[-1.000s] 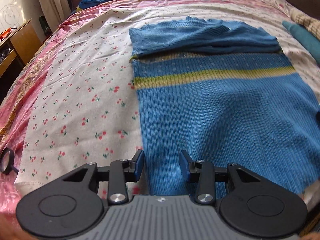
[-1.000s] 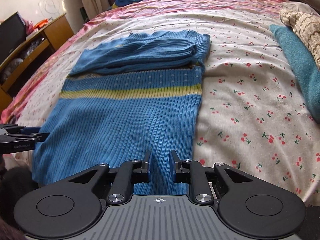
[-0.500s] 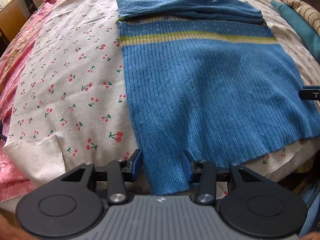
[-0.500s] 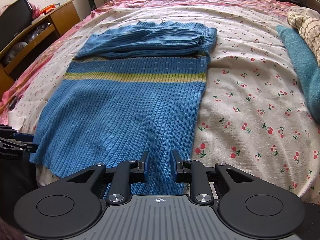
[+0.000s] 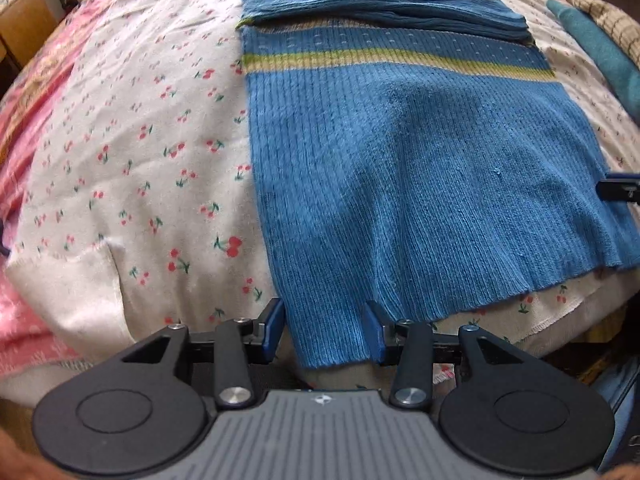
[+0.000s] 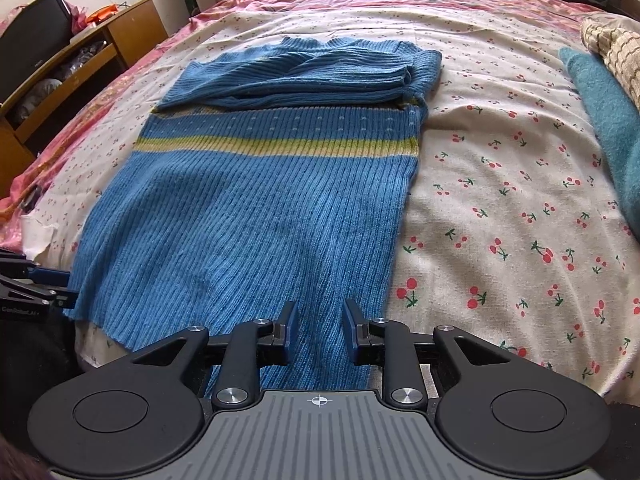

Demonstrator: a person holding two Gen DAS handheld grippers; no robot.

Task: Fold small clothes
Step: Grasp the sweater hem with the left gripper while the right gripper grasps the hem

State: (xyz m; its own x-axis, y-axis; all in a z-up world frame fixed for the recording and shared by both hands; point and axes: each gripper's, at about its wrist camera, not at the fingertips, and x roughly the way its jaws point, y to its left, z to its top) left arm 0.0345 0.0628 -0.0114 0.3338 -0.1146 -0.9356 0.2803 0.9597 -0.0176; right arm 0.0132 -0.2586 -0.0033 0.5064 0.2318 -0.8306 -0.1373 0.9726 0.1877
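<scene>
A blue ribbed sweater (image 5: 400, 168) with a yellow stripe lies flat on the cherry-print bed sheet (image 5: 140, 140), its sleeves folded across the far end. Its hem hangs at the bed's near edge. My left gripper (image 5: 324, 334) is open with the hem's left corner between its fingers. My right gripper (image 6: 319, 330) is open with the hem's right corner (image 6: 320, 280) between its fingers. Each gripper's tip shows at the edge of the other's view.
A teal garment (image 6: 604, 128) and a checked beige one (image 6: 616, 52) lie on the bed's right side. A wooden shelf unit (image 6: 80, 68) stands to the left of the bed. The bed's near edge drops off just below the hem.
Both grippers have drawn back toward the bed's near edge, from over the sweater's lower body to its hem corners. The sweater has not moved. Both stay open.
</scene>
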